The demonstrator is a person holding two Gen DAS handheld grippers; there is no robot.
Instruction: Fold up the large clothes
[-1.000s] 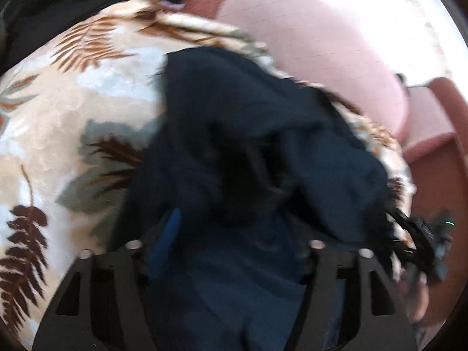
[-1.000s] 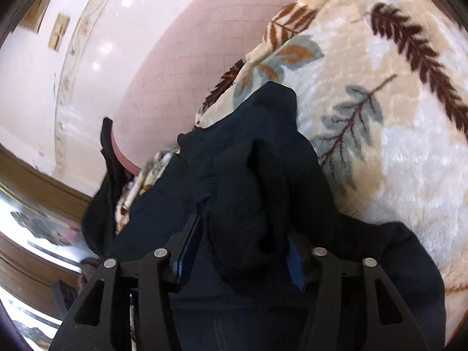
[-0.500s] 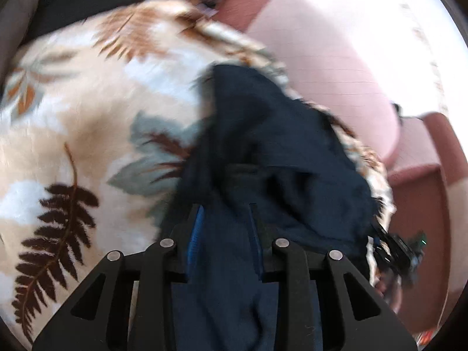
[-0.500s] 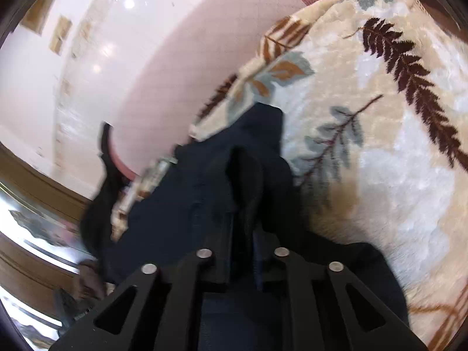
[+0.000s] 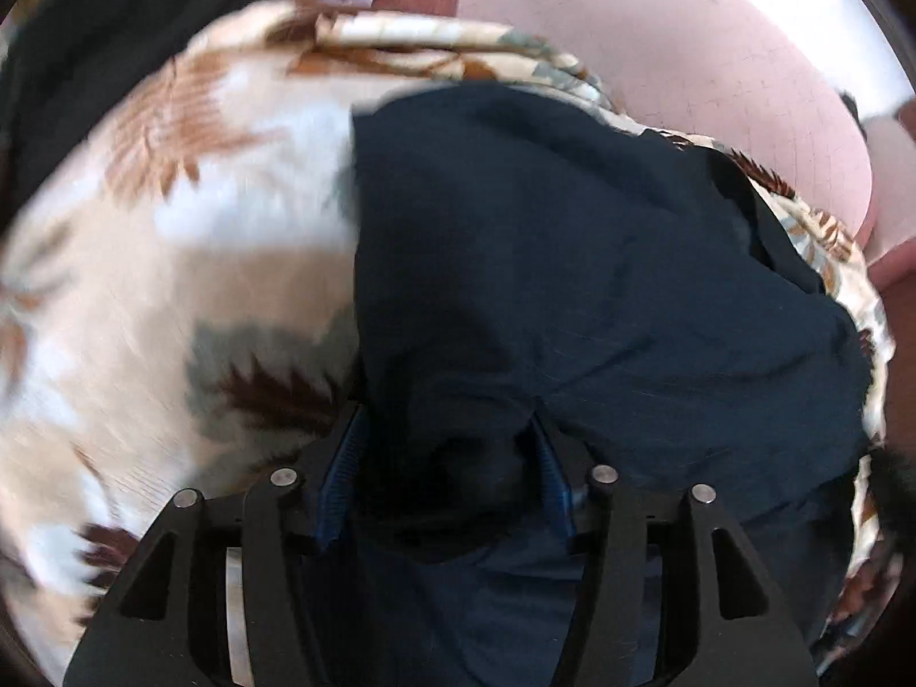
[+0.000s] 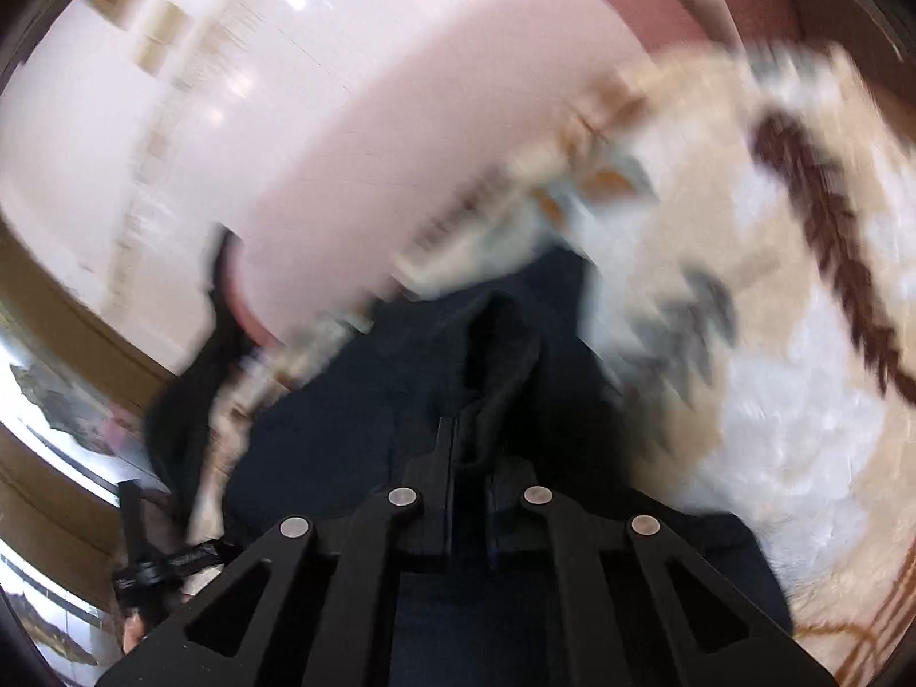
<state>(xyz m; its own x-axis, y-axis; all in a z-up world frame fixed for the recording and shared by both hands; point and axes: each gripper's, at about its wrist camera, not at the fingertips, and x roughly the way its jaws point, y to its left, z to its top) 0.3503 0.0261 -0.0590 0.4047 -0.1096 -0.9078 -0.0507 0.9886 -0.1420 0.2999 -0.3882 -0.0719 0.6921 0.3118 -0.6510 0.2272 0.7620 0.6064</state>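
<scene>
Left claw (image 5: 443, 475): jaws apart & opening, blue pads either side of a bunched fold of navy garment (image 5: 572, 263); pads not clearly pressing it. Garment spread w/ creases across leaf-print blanket (image 5: 172, 263), reaching the blanket's far edge; pink floor (image 5: 658, 57) beyond. Right claw (image 6: 469, 458): clamped tight on a raised ridge of same navy garment (image 6: 401, 401), cloth pinched between fingers. Blanket (image 6: 773, 343) blurred to the right of it, pink floor (image 6: 372, 172) upper left. Other claw's body low at left edge, too blurred for detail.
</scene>
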